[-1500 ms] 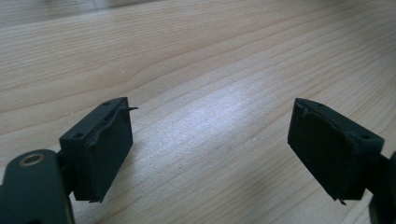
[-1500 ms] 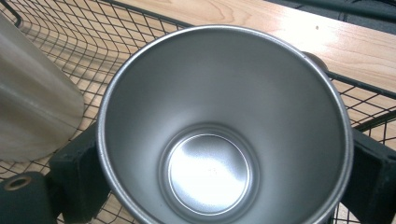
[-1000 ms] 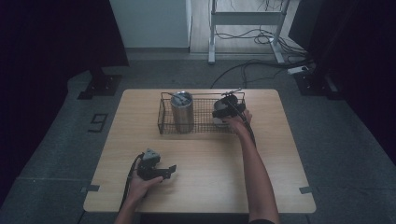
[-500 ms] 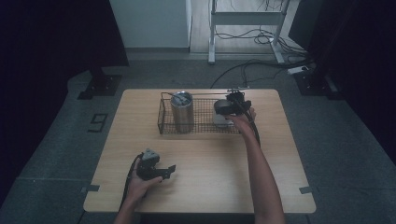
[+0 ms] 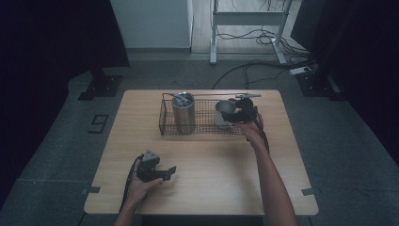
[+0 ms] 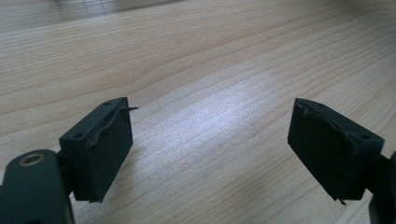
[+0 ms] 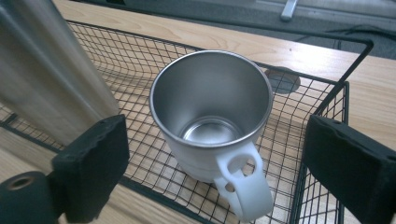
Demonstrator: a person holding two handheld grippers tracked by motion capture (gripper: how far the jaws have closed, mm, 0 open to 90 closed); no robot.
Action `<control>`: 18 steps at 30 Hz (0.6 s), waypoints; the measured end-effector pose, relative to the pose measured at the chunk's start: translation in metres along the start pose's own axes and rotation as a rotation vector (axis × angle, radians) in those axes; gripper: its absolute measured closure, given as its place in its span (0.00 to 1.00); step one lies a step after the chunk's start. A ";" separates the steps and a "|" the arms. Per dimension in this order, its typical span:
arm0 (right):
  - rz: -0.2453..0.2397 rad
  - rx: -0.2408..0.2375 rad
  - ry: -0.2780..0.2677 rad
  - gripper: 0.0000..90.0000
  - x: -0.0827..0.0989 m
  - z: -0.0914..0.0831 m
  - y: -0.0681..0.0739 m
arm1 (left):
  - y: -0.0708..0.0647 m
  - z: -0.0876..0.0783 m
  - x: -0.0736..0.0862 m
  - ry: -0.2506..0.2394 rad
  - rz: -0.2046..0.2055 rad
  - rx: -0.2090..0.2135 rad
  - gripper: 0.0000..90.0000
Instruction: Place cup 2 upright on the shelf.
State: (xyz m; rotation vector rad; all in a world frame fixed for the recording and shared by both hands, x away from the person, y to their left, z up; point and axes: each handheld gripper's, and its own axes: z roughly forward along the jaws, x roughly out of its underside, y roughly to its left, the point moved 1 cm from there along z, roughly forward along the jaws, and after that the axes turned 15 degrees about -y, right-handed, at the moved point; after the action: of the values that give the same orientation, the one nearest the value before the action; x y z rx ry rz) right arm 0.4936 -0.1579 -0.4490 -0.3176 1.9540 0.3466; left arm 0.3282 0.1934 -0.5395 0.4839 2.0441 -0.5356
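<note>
The right gripper (image 5: 241,113) has let go of the steel mug (image 7: 212,119) and backed off a little; its jaws, just closing partway, stand wide with nothing between them. The mug stands upright in the wire basket (image 5: 164,113) beside the tall tumbler (image 5: 183,112), so the placing looks finished. The left gripper (image 5: 162,173) rests open and empty on the table (image 5: 211,188).

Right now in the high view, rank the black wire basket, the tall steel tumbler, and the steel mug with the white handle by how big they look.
1. Black wire basket, widest by far.
2. Tall steel tumbler.
3. Steel mug with white handle, shortest.
All sit about equally far from the camera, so the order is fair.
</note>
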 end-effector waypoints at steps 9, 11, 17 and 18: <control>-0.010 -0.026 -0.055 0.16 0.005 -0.025 0.005 | 0.001 0.000 0.001 0.008 0.005 -0.006 0.16; -0.008 -0.039 -0.065 0.16 0.007 -0.032 0.007 | 0.001 0.000 0.000 0.005 0.003 -0.008 0.16; -0.011 -0.057 -0.084 0.18 0.014 -0.055 0.009 | 0.000 0.000 0.001 0.007 0.009 -0.014 0.16; -0.005 -0.062 -0.089 0.19 0.017 -0.059 0.009 | 0.000 0.000 0.001 0.008 0.009 -0.014 0.16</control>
State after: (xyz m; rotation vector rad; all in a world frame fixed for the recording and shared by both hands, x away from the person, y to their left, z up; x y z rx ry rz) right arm 0.4343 -0.1735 -0.4409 -0.3418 1.8573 0.4122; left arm 0.3278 0.1932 -0.5402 0.4878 2.0509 -0.5147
